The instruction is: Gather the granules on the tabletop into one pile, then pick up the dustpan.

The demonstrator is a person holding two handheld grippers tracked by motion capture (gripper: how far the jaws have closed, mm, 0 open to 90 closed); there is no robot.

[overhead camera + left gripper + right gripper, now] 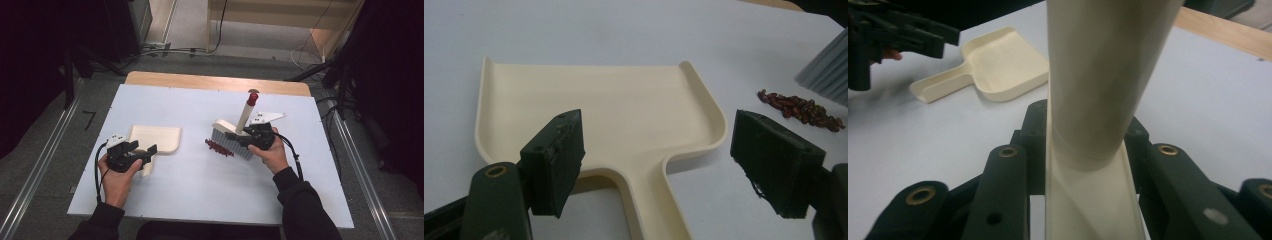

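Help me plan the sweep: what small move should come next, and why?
Probably close the left gripper on the cream plastic dustpan's handle: its jaws stand open to either side of it, unclamped. The right gripper already grips the cream-handled brush with grey bristles beside the dark red beans.

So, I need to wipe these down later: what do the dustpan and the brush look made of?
Dustpan: probably moulded plastic, cream, matte with a soft sheen, one seamless piece with rounded walls. Brush: its handle looks like the same smooth cream plastic with a red tip; the grey bristles seem synthetic fibre, fine and straight.
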